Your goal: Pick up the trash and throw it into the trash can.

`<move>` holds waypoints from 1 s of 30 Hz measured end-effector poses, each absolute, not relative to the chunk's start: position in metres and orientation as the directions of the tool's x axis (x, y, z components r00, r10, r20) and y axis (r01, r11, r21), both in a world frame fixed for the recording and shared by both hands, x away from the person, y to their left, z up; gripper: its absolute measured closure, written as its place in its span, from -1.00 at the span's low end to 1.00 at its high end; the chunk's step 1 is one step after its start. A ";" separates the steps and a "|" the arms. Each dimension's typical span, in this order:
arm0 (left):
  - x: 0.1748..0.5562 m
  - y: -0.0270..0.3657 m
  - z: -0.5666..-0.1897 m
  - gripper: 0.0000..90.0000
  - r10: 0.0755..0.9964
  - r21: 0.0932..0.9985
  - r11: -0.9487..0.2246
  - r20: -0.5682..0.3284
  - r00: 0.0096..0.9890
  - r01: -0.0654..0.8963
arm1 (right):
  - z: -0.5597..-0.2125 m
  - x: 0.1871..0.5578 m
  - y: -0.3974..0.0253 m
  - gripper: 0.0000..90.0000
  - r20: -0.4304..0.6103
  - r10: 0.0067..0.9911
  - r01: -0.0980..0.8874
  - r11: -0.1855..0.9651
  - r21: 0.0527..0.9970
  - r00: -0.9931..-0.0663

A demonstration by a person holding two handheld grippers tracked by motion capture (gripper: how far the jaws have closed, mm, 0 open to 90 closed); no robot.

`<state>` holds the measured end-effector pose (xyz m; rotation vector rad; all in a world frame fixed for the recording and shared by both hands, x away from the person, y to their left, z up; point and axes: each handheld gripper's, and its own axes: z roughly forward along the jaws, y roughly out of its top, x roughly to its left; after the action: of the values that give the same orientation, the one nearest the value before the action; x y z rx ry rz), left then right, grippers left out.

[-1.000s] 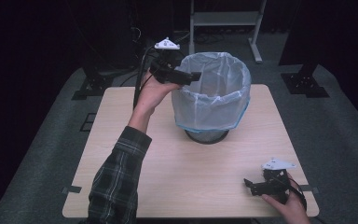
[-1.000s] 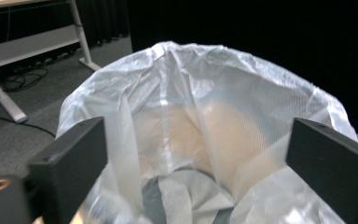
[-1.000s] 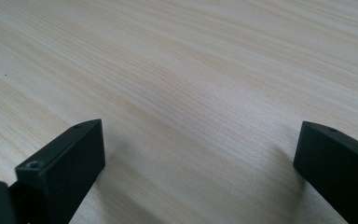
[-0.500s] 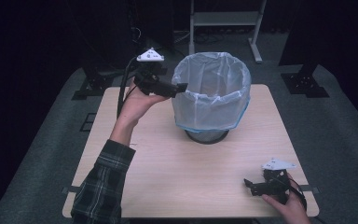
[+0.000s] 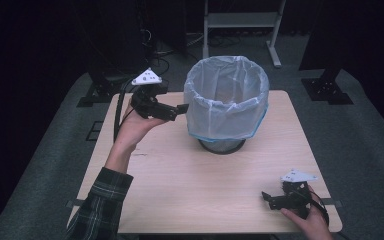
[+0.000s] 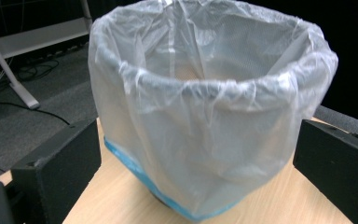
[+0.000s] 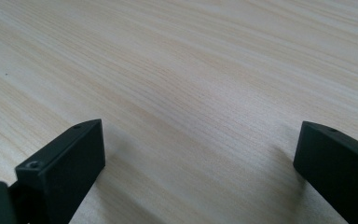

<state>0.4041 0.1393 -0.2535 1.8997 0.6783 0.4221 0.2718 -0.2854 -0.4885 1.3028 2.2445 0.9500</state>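
Left tool (image 5: 182, 108) gapes wide, empty, just left of the bag (image 5: 228, 100); a careless pinch could drag it off the bin. Right tool (image 5: 267, 197) rests wide apart, empty, near table (image 5: 180, 185) edge.

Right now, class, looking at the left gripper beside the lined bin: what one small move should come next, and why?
Probably ease the left gripper forward to the bag's skirt and close on it. Its jaws stand open, apart from the plastic, facing the bin; the bag already covers the rim, and the right gripper rests open on the table.
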 end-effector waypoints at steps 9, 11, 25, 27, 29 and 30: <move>0.388 0.154 -0.280 -1.00 0.630 0.900 -0.333 -0.011 0.777 0.282 | -0.489 0.272 -0.285 -0.99 0.013 0.866 0.612 0.343 0.713 -0.501; 0.385 0.156 -0.286 -1.00 0.629 0.897 -0.336 -0.014 0.778 0.288 | -0.489 0.272 -0.285 -0.99 0.013 0.866 0.612 0.343 0.713 -0.501; 0.368 0.169 -0.325 -1.00 0.637 0.886 -0.345 -0.022 0.770 0.311 | -0.489 0.272 -0.285 -0.99 0.013 0.866 0.612 0.344 0.712 -0.501; 0.365 0.172 -0.332 -1.00 0.636 0.883 -0.352 -0.017 0.771 0.310 | -0.489 0.272 -0.285 -0.99 0.014 0.866 0.613 0.343 0.712 -0.500; 0.361 0.174 -0.337 -1.00 0.638 0.882 -0.355 -0.013 0.770 0.310 | -0.489 0.272 -0.285 -0.99 0.014 0.866 0.613 0.342 0.712 -0.500; 0.361 0.174 -0.337 -1.00 0.638 0.882 -0.355 -0.013 0.770 0.310 | -0.489 0.272 -0.285 -0.99 0.014 0.866 0.613 0.342 0.712 -0.500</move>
<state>0.3614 0.1736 -0.3372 1.9605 0.7156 0.4114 0.2717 -0.2853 -0.4885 1.3044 2.2441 0.9500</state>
